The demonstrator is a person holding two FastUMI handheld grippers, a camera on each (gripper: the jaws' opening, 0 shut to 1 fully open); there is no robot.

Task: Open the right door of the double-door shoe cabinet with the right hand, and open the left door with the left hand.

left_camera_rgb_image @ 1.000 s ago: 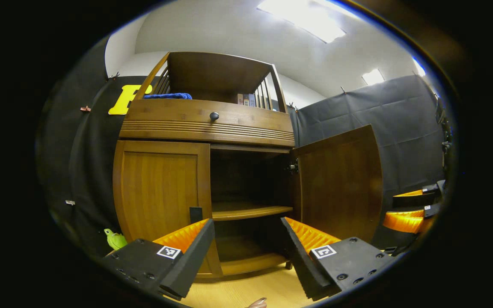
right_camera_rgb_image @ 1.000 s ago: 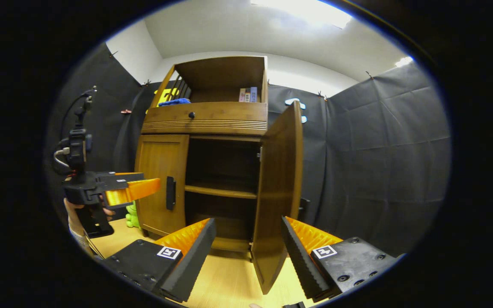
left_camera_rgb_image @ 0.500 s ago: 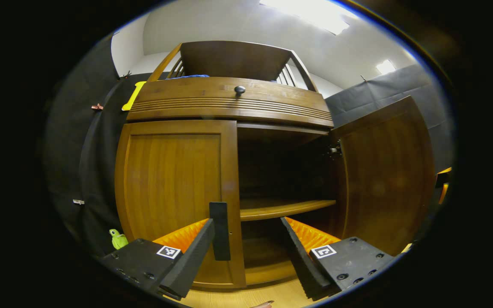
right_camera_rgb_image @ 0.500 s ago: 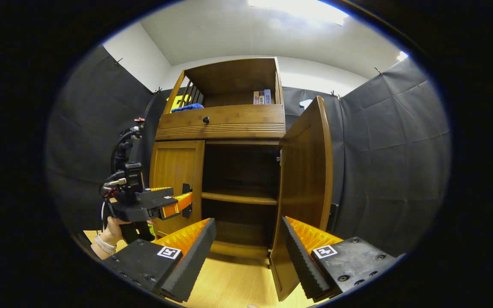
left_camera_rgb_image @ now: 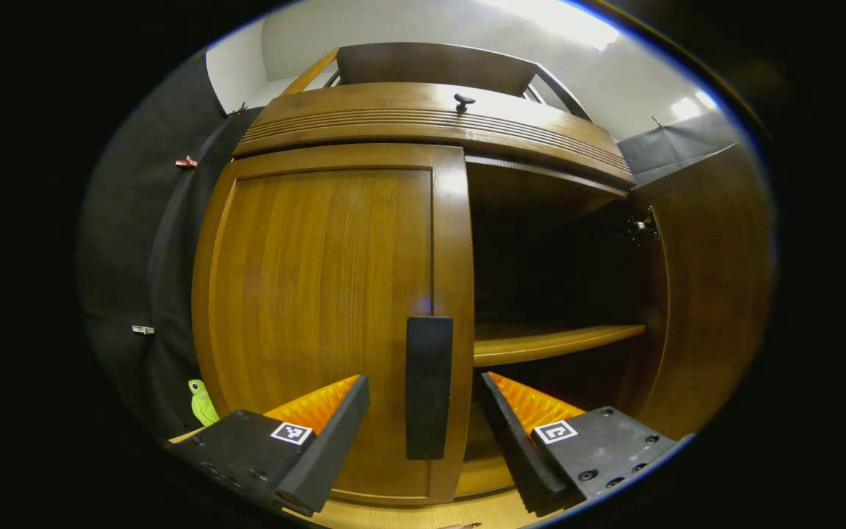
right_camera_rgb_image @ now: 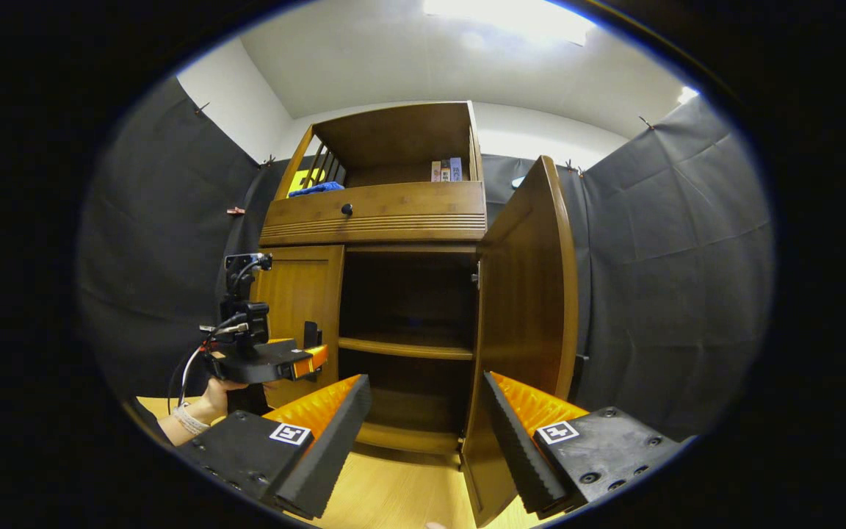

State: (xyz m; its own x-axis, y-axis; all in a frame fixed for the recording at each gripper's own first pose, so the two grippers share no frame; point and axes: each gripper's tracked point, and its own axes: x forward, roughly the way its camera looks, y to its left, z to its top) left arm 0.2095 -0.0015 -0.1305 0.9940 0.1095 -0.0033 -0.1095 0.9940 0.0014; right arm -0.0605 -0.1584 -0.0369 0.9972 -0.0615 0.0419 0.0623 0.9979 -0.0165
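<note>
Showing the second half of the task: the right door (right_camera_rgb_image: 522,330) of the brown wooden double-door shoe cabinet (right_camera_rgb_image: 375,220) stands swung wide, baring a dark interior with a pale wooden shelf (left_camera_rgb_image: 551,342), while the left door (left_camera_rgb_image: 320,316) lies flush and shut. In the left gripper view, the left claw (left_camera_rgb_image: 423,433) is spread, its fingers flanking the black, upright bar handle (left_camera_rgb_image: 428,386) fixed at the left door's right edge; neither finger appears to touch it, though how near they stand cannot be told. In the right gripper view, the same claw (right_camera_rgb_image: 305,361), held by a hand (right_camera_rgb_image: 210,389), sits at that handle, and the right claw (right_camera_rgb_image: 423,433) hangs spread and empty, well back from the cabinet above the light wooden floor (right_camera_rgb_image: 393,499). A small green toy (left_camera_rgb_image: 201,404) stands on the floor just left of the cabinet.

Judged risks: closing before the handle sits deep between the fingers could let them slip off the narrow bar once pulling begins. A straight pull, ignoring the door's arc about its left-side hinges, could twist the handle out of the grip. An off-centre approach could drive a fingertip against the door panel or its edge. A wide swing may sweep the door toward the green toy.
</note>
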